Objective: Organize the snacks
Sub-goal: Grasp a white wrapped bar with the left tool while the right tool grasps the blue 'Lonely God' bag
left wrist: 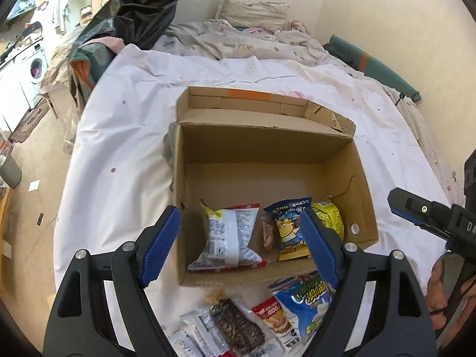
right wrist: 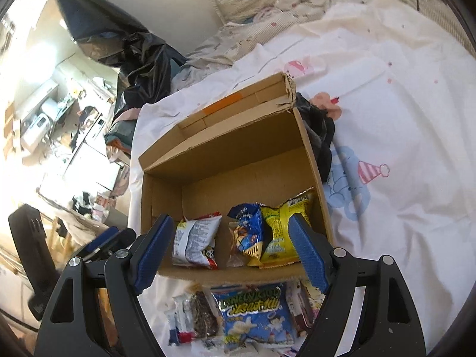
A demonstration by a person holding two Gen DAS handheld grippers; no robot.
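Observation:
An open cardboard box (left wrist: 363,178) (right wrist: 309,148) stands on a white bed sheet. Inside its near end stand a white-and-red snack bag (left wrist: 226,235) (right wrist: 193,241), a blue snack bag (left wrist: 290,226) (right wrist: 247,232) and a yellow snack bag (left wrist: 328,214) (right wrist: 282,232). In front of the box lie loose snacks: a blue "Lonely God" bag (left wrist: 306,303) (right wrist: 253,312), a dark brown bar (left wrist: 235,327) (right wrist: 203,318) and a red-and-white pack (left wrist: 273,315). My left gripper (left wrist: 241,247) is open and empty over the box's near edge. My right gripper (right wrist: 232,253) is open and empty, also over the near edge; it shows in the left wrist view (left wrist: 416,208) at the right.
Crumpled bedding and a pillow (left wrist: 253,12) lie at the far end of the bed. A black plastic bag (left wrist: 134,9) is piled at the far left. A dark cloth (right wrist: 318,131) lies against the box's right side. The floor and a washing machine (left wrist: 35,65) are to the left.

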